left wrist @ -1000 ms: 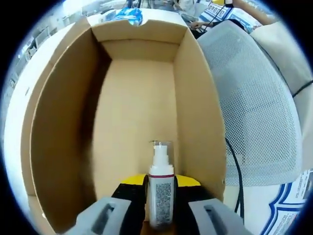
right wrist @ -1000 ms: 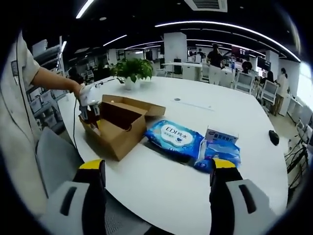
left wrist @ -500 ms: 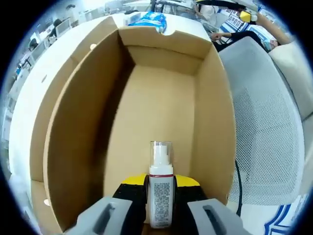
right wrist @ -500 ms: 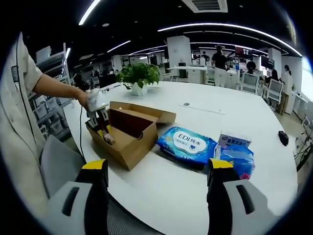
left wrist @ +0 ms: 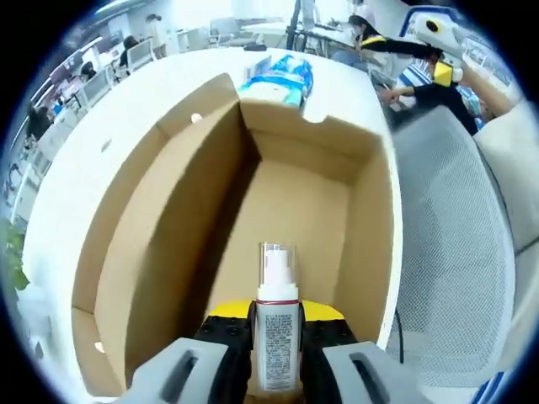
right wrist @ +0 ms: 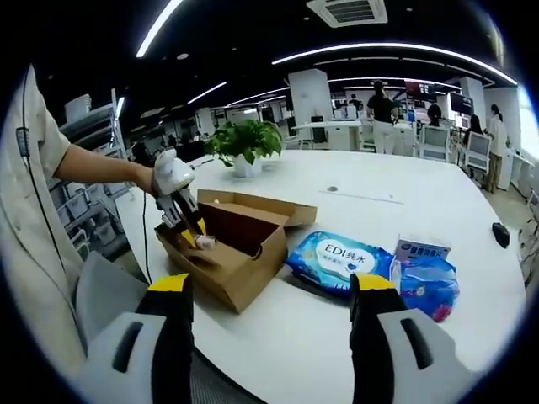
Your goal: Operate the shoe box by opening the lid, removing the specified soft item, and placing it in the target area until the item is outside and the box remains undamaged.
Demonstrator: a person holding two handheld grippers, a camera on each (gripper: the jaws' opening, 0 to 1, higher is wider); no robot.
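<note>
Left gripper: fingers clamped on spray bottle above shoe box (lid open).
Right gripper: fingers apart, idle.
Risk: slick bottle slipping, or snagging the box wall.

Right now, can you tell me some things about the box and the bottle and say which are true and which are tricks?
1. The left hand-held gripper is shut on the spray bottle. True.
2. The cardboard box has its lid closed. False: it is open.
3. The right hand-held gripper holds a tissue pack. False: its jaws are open, with nothing between them.
4. A blue wet-wipes pack lies on the white table beside the box. True.
</note>
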